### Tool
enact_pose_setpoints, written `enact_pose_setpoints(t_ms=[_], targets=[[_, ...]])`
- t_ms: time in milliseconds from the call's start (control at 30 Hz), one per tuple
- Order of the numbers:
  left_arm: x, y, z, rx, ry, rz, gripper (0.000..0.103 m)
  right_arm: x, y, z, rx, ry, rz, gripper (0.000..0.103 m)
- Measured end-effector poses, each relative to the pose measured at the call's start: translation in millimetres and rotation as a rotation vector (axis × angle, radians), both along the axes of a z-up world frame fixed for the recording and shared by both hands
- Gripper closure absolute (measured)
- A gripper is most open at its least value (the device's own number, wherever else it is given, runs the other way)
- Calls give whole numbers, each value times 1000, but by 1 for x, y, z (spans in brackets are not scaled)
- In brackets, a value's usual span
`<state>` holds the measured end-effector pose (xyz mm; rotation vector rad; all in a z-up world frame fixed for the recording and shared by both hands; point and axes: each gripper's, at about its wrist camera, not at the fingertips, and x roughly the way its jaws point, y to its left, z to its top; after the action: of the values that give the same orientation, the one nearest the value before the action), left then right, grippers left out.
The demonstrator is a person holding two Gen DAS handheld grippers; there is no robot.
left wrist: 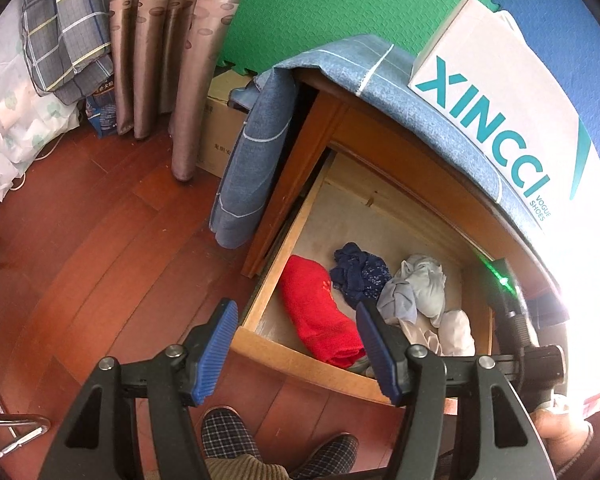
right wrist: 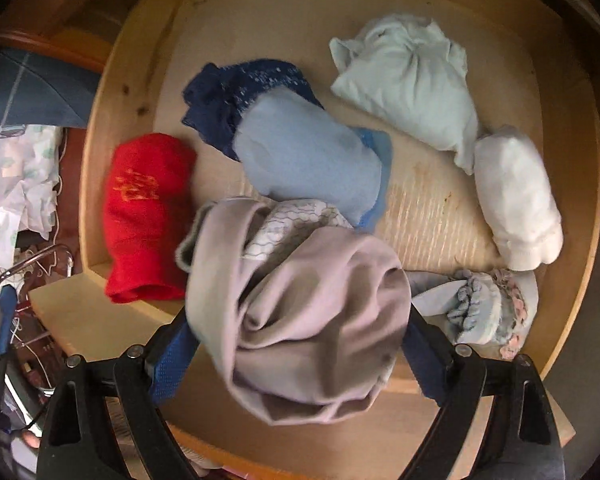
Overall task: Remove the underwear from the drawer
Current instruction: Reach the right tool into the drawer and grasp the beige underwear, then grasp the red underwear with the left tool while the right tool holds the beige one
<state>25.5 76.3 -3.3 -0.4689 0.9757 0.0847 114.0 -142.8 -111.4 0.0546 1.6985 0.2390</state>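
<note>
While hanging steeply over the pulled-out drawer (right wrist: 100, 152), straddles the mauve-grey bundle of underwear (right wrist: 320, 292) with the right gripper (right wrist: 300, 316): fingers (right wrist: 172, 364) spread wide, one on each side of the cloth, tips hidden under its folds, no squeeze visible in the fabric, so read as not yet pinching. Looks chosen for convenience, as the piece heaped highest and closest to the drawer's front edge, at about its middle, and bulky enough to need that wide a spread. Overlaps, seen from above, a light blue piece (right wrist: 308, 160) just behind it, hence some risk of dragging that along on the lift. Elsewhere in the drawer: a red roll (right wrist: 148, 216) along the left wall, a navy lace piece (right wrist: 220, 96) toward the back left, a pale mint bundle (right wrist: 412, 92) toward the back right, a cream roll (right wrist: 516, 200) against the right wall, and a frilled grey-blue piece (right wrist: 480, 308) in the front right corner, all loose enough to be taken singly. Holds the left gripper (left wrist: 296, 308) off to the side, above the front left corner, fingers (left wrist: 216, 344) likewise spread with nothing between them, presumably parked there to leave the drawer's mouth free. Judged as the reach-in stage: nothing visibly lifted out yet. Next calls for closing on the bundle and lifting straight up.
</note>
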Motion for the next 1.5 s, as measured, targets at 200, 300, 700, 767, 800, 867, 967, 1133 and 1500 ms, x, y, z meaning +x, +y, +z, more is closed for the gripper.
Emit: enact_pose_setpoints(t_ms=[200, 300, 700, 767, 800, 867, 967, 1133, 1500], targets=[[1, 1, -1, -7, 4, 7, 40, -1, -3, -5, 34, 1, -5, 33], [1, 1, -2, -7, 4, 8, 40, -3, -10, 0, 50, -13, -11, 45], [2, 1, -4, -12, 22, 6, 40, -16, -45, 31, 57, -124, -46, 73], [3, 1, -7, -18, 38, -4, 40, -19, -52, 38, 59, -147, -58, 74], [4, 1, -8, -23, 46, -10, 40, -19, -56, 40, 57, -159, -64, 74], [6, 0, -10, -28, 61, -24, 40, -24, -62, 48, 53, -188, -73, 74], [6, -2, -9, -24, 60, -31, 40, -30, -65, 57, 38, -237, -87, 75], [12, -4, -2, -14, 56, -52, 40, -40, -87, 79, -2, -344, -122, 75], [60, -6, -1, -127, 170, -93, 40, -52, -114, 77, 101, -356, -204, 75]])
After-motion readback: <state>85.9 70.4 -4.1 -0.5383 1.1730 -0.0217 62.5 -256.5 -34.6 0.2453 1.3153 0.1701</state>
